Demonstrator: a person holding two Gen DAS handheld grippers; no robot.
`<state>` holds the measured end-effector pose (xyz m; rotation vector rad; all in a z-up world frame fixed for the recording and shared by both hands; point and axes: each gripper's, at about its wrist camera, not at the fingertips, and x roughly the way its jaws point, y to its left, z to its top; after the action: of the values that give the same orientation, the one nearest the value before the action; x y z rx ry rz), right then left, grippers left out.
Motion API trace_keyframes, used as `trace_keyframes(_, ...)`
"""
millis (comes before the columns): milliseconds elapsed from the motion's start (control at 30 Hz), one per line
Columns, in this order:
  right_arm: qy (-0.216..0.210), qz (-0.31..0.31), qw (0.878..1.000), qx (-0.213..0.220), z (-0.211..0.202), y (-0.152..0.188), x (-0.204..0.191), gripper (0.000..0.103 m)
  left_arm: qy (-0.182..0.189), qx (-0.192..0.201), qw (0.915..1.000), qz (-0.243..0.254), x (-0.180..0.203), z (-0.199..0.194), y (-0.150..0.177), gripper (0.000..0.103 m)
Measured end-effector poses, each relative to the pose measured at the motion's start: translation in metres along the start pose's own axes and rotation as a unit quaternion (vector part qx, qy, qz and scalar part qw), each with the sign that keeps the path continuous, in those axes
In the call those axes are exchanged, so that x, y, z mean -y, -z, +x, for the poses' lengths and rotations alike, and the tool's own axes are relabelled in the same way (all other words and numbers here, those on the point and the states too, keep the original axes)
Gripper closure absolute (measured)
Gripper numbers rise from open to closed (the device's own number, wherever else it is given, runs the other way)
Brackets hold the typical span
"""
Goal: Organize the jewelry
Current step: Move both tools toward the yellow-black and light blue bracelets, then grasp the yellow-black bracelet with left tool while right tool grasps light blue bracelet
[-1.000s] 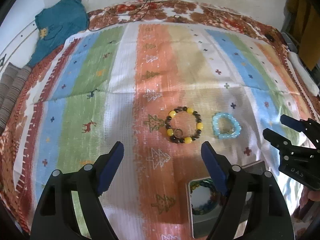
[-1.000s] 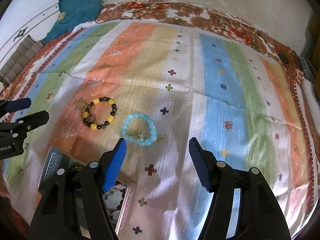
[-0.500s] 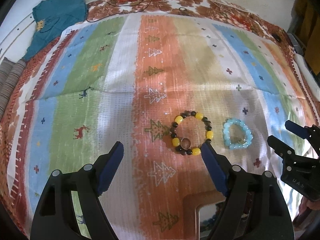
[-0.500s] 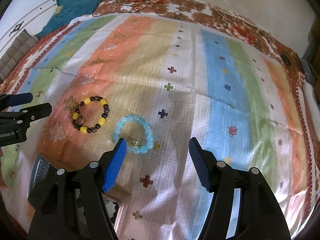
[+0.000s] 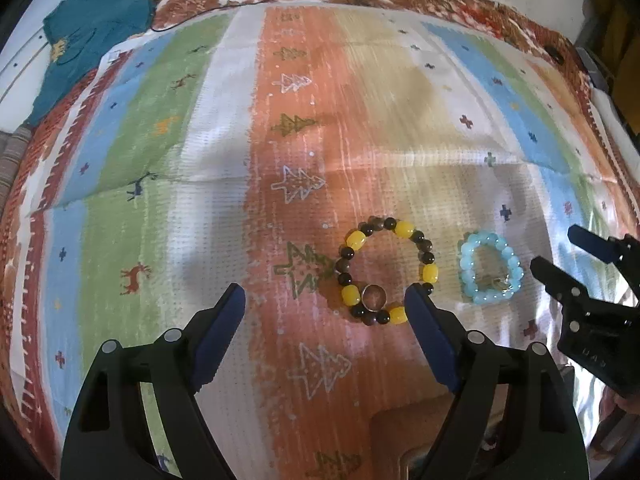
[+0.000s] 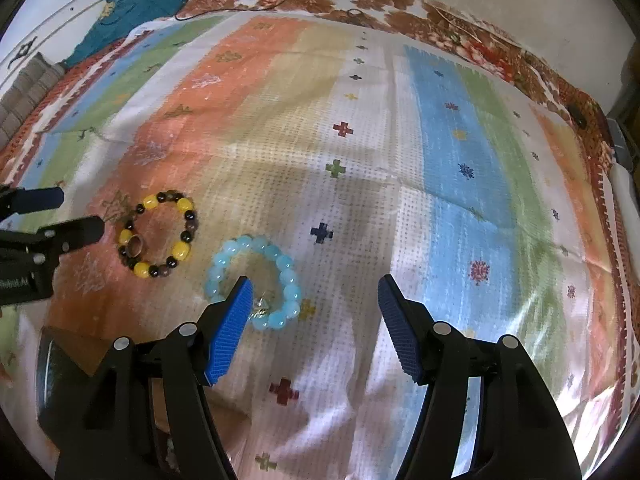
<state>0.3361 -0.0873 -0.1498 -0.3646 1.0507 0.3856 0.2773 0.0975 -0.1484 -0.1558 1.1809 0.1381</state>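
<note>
A: Where does the left claw (image 5: 325, 308) stand?

B: Its two blue-padded fingers are spread wide and grip nothing. It hangs over the striped woven cloth (image 5: 224, 168) with tree and deer patterns, which covers what looks like a bed.

A: And the jewelry?

B: The round bracelet of yellow and dark brown beads (image 5: 387, 272) lies flat on the orange stripe, ahead of the left claw and towards its right finger. That fingertip overlaps the bracelet's near right edge in the left wrist view; I cannot tell whether they touch. A larger round brown bead sits on the bracelet's near side.

A: The other one?

B: The bracelet of pale blue translucent beads (image 6: 256, 282) lies just beside the first, apart from it, on the whitish part of the cloth. It carries a small metallic charm on its near side.

A: And the right claw (image 6: 316, 300)?

B: Also spread wide, pinching nothing. Its left finger covers the near left part of the pale blue bracelet in the right wrist view, so the bracelet sits ahead of that finger, not between the two. Contact is unclear.

A: Anything else nearby?

B: A dark-rimmed tray or box (image 6: 48, 364) shows below and left of the right claw, partly hidden by it. A crumpled teal garment (image 5: 92, 36) lies far ahead and left of the left claw, past the cloth's corner.
</note>
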Motion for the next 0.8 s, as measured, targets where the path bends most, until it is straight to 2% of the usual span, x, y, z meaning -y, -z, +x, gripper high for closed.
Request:
trace_keyframes(500, -0.006, -0.005, 1.0, -0.029, 0.036, -0.013, -0.004, 0.038, -0.002, -0.02, 0.9998, 0.005, -0.001, 0.034, -0.015, 0.022)
trace_keyframes(700, 0.0, -0.015, 0.999, -0.041, 0.048, -0.012, -0.007, 0.038, -0.005, -0.029, 0.9994, 0.017, 0.004, 0.045, -0.017, 0.028)
trace_keyframes(800, 0.0, -0.016, 0.999, -0.041, 0.049, -0.014, -0.007, 0.038, -0.012, -0.031, 0.9991, 0.025, 0.005, 0.05, -0.018, 0.036)
